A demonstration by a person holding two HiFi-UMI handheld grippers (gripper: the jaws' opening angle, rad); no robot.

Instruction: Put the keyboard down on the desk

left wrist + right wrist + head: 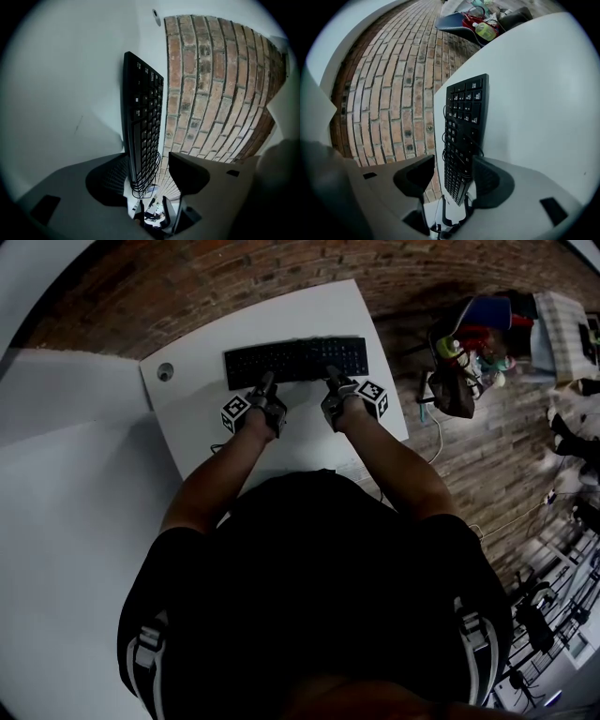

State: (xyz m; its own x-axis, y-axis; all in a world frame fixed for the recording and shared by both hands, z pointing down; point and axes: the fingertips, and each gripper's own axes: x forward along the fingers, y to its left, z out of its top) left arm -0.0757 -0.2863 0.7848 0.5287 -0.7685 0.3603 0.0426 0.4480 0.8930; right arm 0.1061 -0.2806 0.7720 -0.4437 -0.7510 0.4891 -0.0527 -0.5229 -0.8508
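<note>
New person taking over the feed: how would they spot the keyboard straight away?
Find the white desk on the brick floor. Toward its far edge lies the keyboard, a long black slab with its cord looped around it. The desktop's one other feature is just a small round hole near the left corner.

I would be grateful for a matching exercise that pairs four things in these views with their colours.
Things:
1. keyboard
2. desk
3. floor
4. bottle

Colours:
A. white
B. red-brown brick
C. yellow-green
D. black

Pairs: 1-D; 2-A; 3-B; 4-C
</note>
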